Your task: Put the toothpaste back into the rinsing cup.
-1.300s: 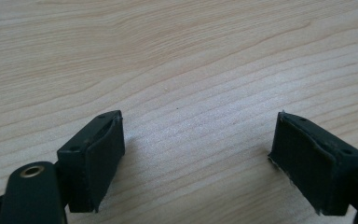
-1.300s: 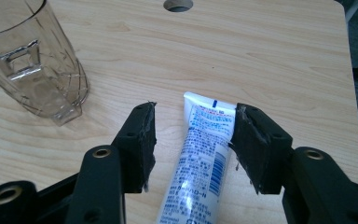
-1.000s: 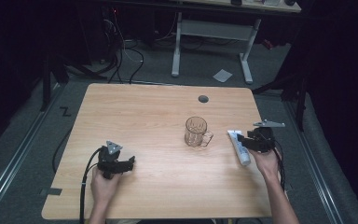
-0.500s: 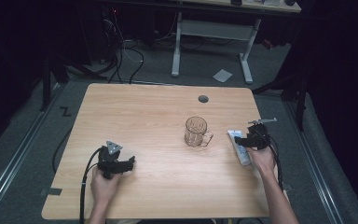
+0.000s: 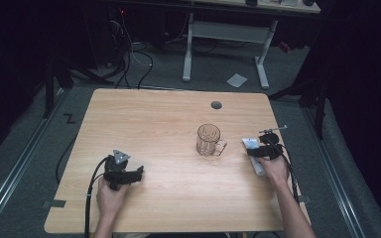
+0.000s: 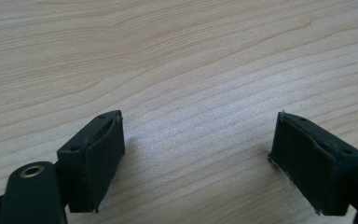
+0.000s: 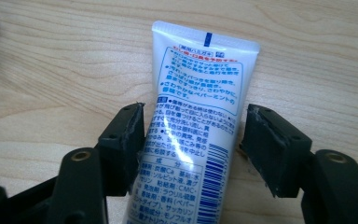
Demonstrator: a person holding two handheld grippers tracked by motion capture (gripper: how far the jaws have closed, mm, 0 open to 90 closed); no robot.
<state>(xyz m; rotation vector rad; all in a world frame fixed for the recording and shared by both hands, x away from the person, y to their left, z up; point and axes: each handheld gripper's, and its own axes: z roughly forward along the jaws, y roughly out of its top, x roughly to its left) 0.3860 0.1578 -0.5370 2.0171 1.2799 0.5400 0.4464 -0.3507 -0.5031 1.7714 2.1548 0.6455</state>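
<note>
The right gripper point(image 7: 191, 144) is straddling the white tube point(image 7: 196, 116) lying flat on the table point(image 5: 144, 124) — jaws closing lately, right pad not pressing — while the left gripper point(image 6: 198, 154) is resting wide open.

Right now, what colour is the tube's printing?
Blue, some red, on the white tube; right gripper view.

A light wooden table point(image 5: 144, 119) with visible grain carries everything here. A clear glass mug point(image 5: 209, 140) stands upright on it, right of the table's middle, its handle turned toward the right edge. A white tube point(image 7: 193, 135) printed with blue and red text lies flat on the wood to the right of the mug, near it but apart, its crimped flat end pointing toward the far edge. A small round dark grommet point(image 5: 216, 105) sits in the tabletop beyond the mug, close to the far edge.
</note>
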